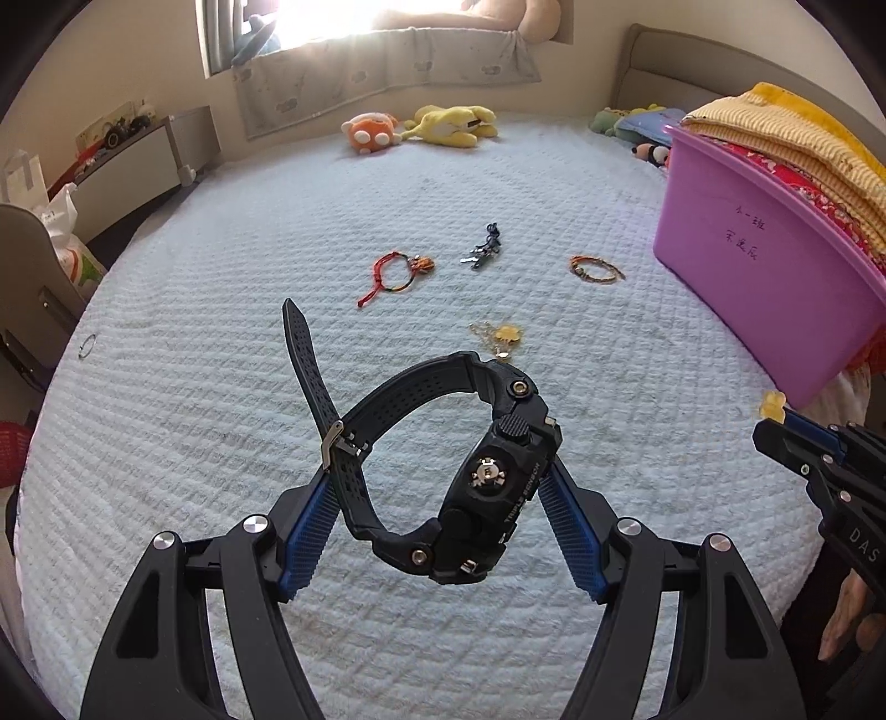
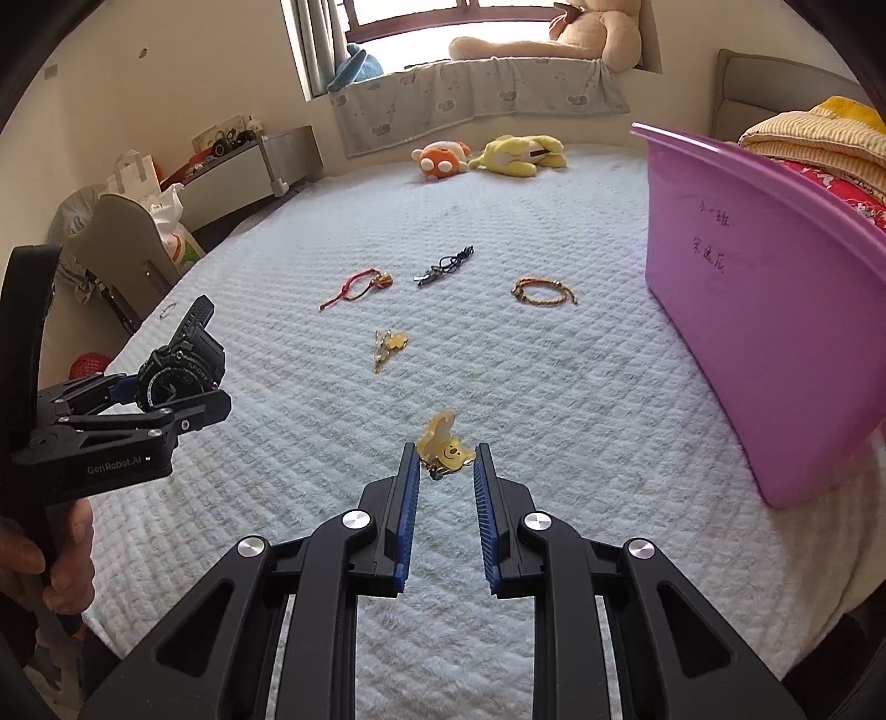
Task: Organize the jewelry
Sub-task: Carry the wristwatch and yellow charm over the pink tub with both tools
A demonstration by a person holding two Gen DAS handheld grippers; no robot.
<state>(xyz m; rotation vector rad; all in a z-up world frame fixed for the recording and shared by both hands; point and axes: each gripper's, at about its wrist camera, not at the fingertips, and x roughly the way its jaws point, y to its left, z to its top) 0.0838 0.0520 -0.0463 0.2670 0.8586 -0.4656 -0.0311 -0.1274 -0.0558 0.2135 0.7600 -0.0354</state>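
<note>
A home bedroom: quilted bed (image 1: pixel 221 387), plush toys (image 1: pixel 448 126), window (image 2: pixel 443 22)

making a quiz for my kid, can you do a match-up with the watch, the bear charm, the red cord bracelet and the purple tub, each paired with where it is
Things:
1. black watch
2. yellow bear charm
3. red cord bracelet
4. purple tub

Places:
A. lying loose on the white bedspread
B. pinched at the tips of the right gripper
C. standing on the bed's right side, holding folded fabric
D. held across the left gripper

Pairs: 1-D, 2-B, 3-A, 4-C
</note>
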